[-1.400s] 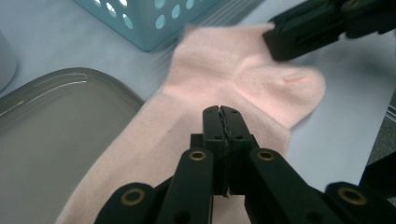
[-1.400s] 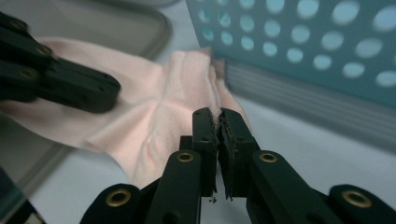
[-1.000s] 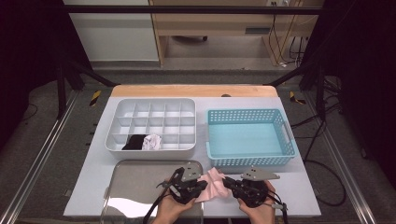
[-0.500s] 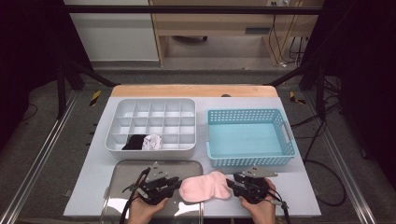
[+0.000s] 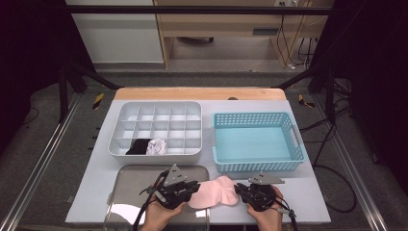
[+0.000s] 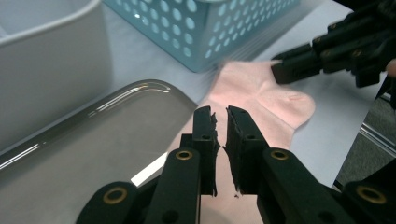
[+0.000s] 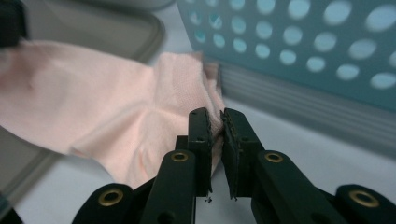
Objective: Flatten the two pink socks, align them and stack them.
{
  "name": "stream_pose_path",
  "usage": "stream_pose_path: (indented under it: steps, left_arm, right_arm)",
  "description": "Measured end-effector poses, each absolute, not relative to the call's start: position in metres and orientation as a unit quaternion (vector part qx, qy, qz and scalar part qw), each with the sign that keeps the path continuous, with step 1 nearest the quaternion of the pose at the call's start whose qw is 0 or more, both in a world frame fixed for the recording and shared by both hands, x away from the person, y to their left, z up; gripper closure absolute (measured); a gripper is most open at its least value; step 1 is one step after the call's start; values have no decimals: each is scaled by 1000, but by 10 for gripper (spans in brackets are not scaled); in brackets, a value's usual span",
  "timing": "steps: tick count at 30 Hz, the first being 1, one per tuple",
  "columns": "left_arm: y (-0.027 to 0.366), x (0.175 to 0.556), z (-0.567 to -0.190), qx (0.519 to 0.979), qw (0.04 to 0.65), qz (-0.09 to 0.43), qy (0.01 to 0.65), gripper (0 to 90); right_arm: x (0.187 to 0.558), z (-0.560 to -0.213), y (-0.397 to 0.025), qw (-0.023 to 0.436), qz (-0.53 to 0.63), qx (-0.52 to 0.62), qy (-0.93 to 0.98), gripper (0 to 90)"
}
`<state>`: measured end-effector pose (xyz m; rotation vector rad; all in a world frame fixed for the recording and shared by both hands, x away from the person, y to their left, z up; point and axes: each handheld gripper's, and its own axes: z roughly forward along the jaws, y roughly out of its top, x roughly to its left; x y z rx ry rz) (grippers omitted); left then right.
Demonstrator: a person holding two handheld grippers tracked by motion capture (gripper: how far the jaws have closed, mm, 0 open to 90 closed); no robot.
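Left gripper point(image 5: 191, 188) moved in; fingers pinching sock point(image 5: 215, 192).

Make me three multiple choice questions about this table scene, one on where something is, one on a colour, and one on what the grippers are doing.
1. Where does the blue basket stand relative to the white divided organizer?
A. To its right
B. To its left
C. Inside it

2. What colour is the sock stretched between the two grippers?
A. Black
B. Pink
C. Green

3. How do the left gripper and the right gripper stand?
A. Both wide open above the basket
B. One shut, one lying on the metal tray
C. Both shut on the sock

Answers: 1 A, the high view shows the basket right of the organizer. 2 B, the cloth is pale pink in all views. 3 C, each gripper view shows its fingers closed on the sock's fabric.
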<state>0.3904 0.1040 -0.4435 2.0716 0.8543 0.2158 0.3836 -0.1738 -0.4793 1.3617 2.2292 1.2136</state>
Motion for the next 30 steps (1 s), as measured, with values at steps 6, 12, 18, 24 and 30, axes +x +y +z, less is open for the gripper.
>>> stream_pose_path:
  steps: [6, 12, 18, 24, 30]
  left_arm:
    - [74, 397, -453, 848, 413, 74, 323, 851]
    - [53, 404, -468, 865, 377, 66, 324, 878]
    - [58, 404, -464, 861, 386, 59, 326, 852]
    - [99, 400, -442, 837, 409, 87, 351, 842]
    - [146, 389, -445, 821, 408, 104, 386, 848]
  right_arm:
    - [380, -463, -176, 131, 451, 453, 758, 823]
    - [376, -455, -173, 123, 464, 439, 760, 823]
    - [374, -450, -166, 116, 472, 423, 765, 824]
    - [374, -447, -165, 113, 473, 419, 767, 823]
    - [375, -443, -162, 112, 476, 411, 769, 824]
